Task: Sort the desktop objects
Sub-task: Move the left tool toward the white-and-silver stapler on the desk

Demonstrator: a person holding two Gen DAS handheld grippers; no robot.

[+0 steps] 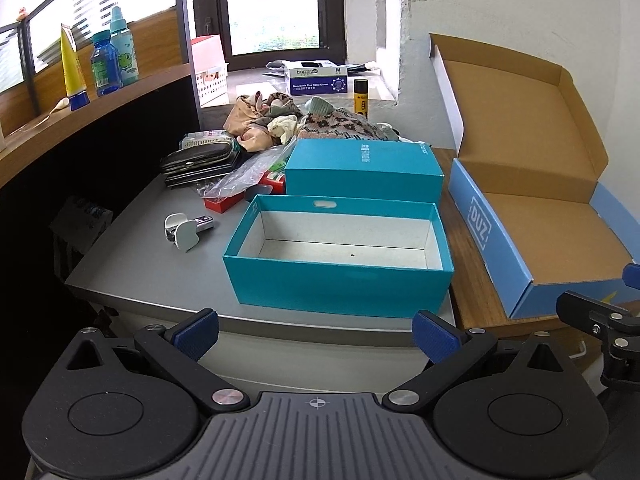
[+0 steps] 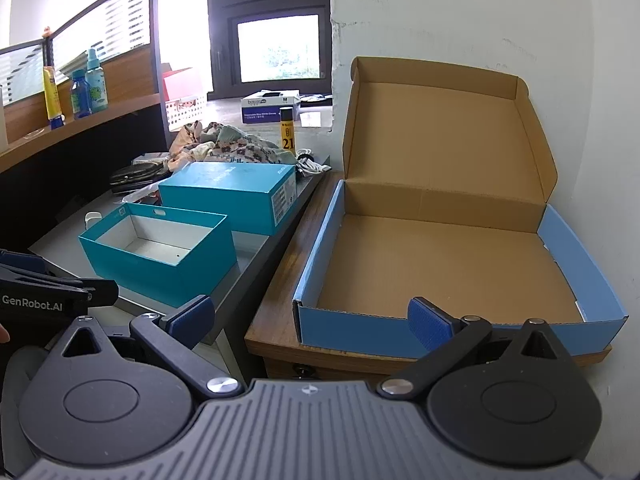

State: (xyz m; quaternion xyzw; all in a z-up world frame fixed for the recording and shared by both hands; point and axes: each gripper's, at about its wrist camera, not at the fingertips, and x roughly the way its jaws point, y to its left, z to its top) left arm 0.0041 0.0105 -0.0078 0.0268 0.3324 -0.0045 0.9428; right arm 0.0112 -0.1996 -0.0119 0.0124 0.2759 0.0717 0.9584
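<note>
With both the left gripper and right gripper gaping empty short of the desk's near edge, I'd start on the clutter at its far-left corner, dropping pieces into the teal box mid-desk.

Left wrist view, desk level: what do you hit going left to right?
Small white clip-like gadget → open teal cardboard box with white inside → open blue mailer box with brown cardboard inside → tip of the right gripper at the frame edge.
</note>
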